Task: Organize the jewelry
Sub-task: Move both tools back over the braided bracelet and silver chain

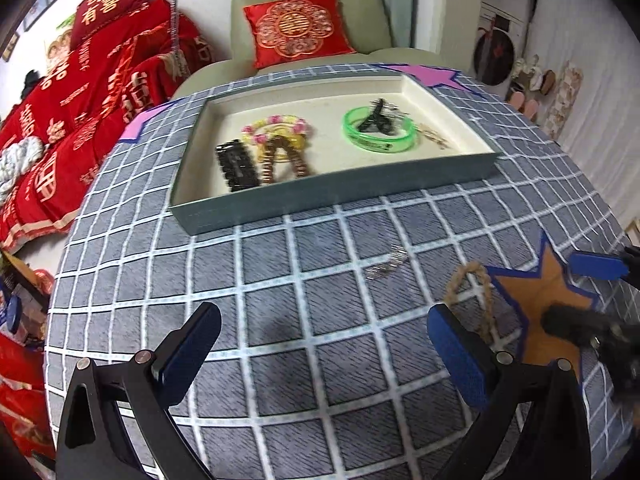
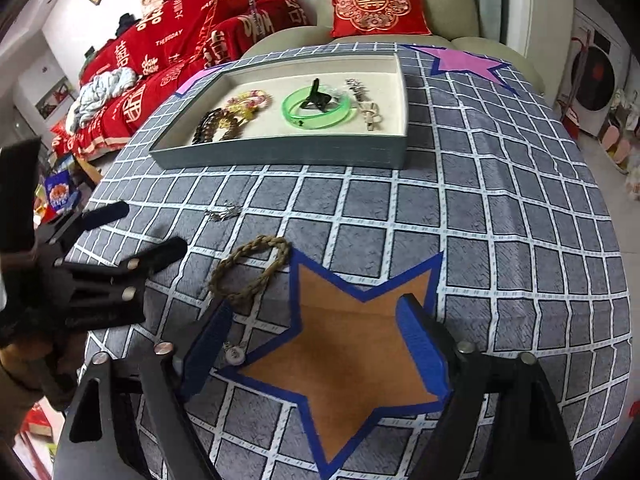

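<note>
A grey-sided tray (image 1: 332, 194) (image 2: 280, 156) with a cream floor stands at the far middle of the table. It holds a green bangle (image 1: 378, 132) (image 2: 320, 110), a black clip, beaded bracelets (image 1: 280, 148) (image 2: 224, 120) and a black comb-like piece (image 1: 236, 164). A braided rope bracelet (image 1: 476, 300) (image 2: 252, 272) lies on the cloth by the orange star (image 2: 352, 352). A small silver piece (image 1: 386, 266) (image 2: 224, 213) lies loose nearer the tray. My left gripper (image 1: 324, 356) is open and empty over the cloth, left of the rope bracelet. My right gripper (image 2: 316, 352) is open and empty over the orange star.
The table has a grey checked cloth (image 2: 500, 220) with pink stars (image 2: 464, 62) at the far corners. A green armchair with a red cushion (image 1: 296, 28) stands behind it. A bed with red bedding (image 1: 80, 120) lies to the left.
</note>
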Demonstrator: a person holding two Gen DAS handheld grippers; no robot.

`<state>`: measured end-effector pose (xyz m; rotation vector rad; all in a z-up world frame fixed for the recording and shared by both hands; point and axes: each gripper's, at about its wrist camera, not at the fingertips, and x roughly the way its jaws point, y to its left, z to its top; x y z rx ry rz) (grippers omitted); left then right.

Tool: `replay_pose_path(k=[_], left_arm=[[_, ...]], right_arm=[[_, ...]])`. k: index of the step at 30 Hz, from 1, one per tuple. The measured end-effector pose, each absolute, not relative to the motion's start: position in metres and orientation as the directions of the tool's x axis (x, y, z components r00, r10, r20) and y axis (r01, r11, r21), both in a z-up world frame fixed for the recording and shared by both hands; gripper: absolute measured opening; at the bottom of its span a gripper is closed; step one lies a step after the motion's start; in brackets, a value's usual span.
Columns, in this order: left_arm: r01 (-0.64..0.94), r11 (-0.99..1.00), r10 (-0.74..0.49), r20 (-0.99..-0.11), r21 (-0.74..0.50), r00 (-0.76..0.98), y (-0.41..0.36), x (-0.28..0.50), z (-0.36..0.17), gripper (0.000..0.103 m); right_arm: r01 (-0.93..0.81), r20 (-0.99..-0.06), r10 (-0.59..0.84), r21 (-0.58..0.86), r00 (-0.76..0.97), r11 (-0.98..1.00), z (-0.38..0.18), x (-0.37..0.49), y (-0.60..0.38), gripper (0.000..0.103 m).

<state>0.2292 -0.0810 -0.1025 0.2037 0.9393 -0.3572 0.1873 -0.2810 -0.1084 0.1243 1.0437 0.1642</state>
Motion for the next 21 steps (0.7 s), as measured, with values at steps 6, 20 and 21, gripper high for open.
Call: replay_pose_path(k=[6,20,21], left_arm=[[0.441,0.897,-0.235,-0.83,0.014,0.505,-0.099,0.224,-0.109,0.099],[0.482,0.876,-0.262,-0.843,-0.004,0.47,-0.123,0.22,-0.117,0.077],[0.482,0.876,-0.264,-0.842,-0.006,0.471,-0.124,0.22,-0.117,0.075]], right_arm=[[-0.225,-0.821,0.285,0.196,0.494,0.954,-0.11,0.164,-0.266,0.066],[-0.334,-0.792,0.285,0.109,0.54,0.936,-0.135,0.132,-0.227,0.045],[-0.332,-0.789,0.277,0.1,0.548,0.938,-0.135,0.132,-0.225,0.044]])
